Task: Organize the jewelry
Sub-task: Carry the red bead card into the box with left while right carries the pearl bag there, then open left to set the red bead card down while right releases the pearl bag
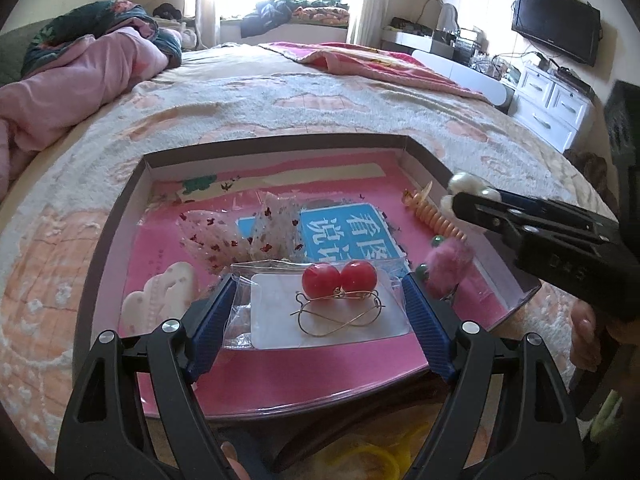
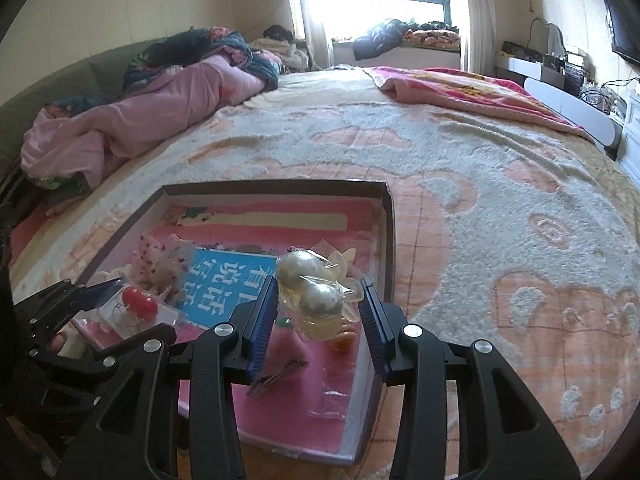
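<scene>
— Blue pads first, close to the lens: what sits between the left gripper (image 1: 320, 312) fingers?

— Its jaws stand wide but are filled from pad to pad by a clear packet of red bead earrings (image 1: 324, 304). Two red balls ride at twelve o'clock on the white card, gold wire loops at six. The packet's edges meet both pads, so it is clamped across its width above the pink floor of the tray (image 1: 280, 142).

— And the right gripper (image 2: 318, 300)?

— Narrower. A clear packet of pearl earrings (image 2: 316, 292) stands between its pads, one pearl at eleven o'clock, the other just below centre. The left pad presses the plastic; whether the right pad touches it I cannot tell for certain, though the packet hangs clear of the tray, so it is carried.

— Where are the two relative to each other?

— From the right wrist view, the left claw with its red beads is at eight o'clock, near the tray's near-left corner. From the left wrist view, the right claw enters from three o'clock, pearls at its tip over the tray's right wall.

— Anything else in the tray?

— A blue label (image 1: 352, 232) with white characters at centre, a speckled sheer pouch (image 1: 248, 236) at ten o'clock from the red beads, an orange spiral hair tie (image 1: 436, 218) and a pink pompom (image 1: 444, 264) along the right wall. The tray rests on a patterned bedspread (image 2: 500, 208).
</scene>
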The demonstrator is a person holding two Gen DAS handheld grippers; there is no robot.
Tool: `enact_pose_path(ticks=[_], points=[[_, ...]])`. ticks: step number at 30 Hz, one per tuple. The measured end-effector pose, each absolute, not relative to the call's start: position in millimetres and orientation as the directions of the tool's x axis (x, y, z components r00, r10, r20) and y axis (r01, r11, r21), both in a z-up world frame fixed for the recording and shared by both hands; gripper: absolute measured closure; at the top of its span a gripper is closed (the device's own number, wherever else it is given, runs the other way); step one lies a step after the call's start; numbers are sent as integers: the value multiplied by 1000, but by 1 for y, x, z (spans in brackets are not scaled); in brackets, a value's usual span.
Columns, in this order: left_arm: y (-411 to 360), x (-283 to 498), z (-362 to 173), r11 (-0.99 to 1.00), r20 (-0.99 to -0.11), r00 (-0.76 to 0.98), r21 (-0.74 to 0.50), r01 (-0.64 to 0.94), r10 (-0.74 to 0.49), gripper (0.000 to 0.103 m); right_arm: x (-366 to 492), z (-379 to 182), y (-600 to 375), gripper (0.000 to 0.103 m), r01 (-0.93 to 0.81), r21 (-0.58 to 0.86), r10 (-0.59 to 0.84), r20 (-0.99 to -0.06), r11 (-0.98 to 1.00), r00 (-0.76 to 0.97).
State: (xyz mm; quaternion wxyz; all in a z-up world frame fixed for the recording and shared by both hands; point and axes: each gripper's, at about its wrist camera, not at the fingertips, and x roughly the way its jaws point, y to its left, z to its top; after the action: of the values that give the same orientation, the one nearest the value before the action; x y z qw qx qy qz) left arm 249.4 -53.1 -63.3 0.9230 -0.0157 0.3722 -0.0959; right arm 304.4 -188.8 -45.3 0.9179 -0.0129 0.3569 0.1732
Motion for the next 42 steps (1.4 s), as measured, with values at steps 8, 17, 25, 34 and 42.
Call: enact_pose_path(ticks=[8, 17, 25, 34, 42], points=[[-54, 249, -69, 979, -696, 690, -107, 173, -199, 30, 315, -57, -189, 64, -323, 125, 319, -678, 938, 662], [-54, 250, -75, 979, -703, 684, -105, 173, -196, 30, 314, -60, -190, 63, -331, 154, 342, -682, 931, 646], [-55, 249, -76, 979, -704, 683, -101, 177, -196, 27, 310, -54, -196, 54, -326, 166, 350, -660, 931, 664], [-55, 244, -72, 979, -691, 696, -95, 179, -195, 18, 299, -46, -204, 42, -310, 136, 324, -629, 941, 707], [-46, 236, -58, 981, -662, 724, -115, 157, -194, 14, 285, -39, -210, 36, -296, 117, 304, -608, 948, 733]])
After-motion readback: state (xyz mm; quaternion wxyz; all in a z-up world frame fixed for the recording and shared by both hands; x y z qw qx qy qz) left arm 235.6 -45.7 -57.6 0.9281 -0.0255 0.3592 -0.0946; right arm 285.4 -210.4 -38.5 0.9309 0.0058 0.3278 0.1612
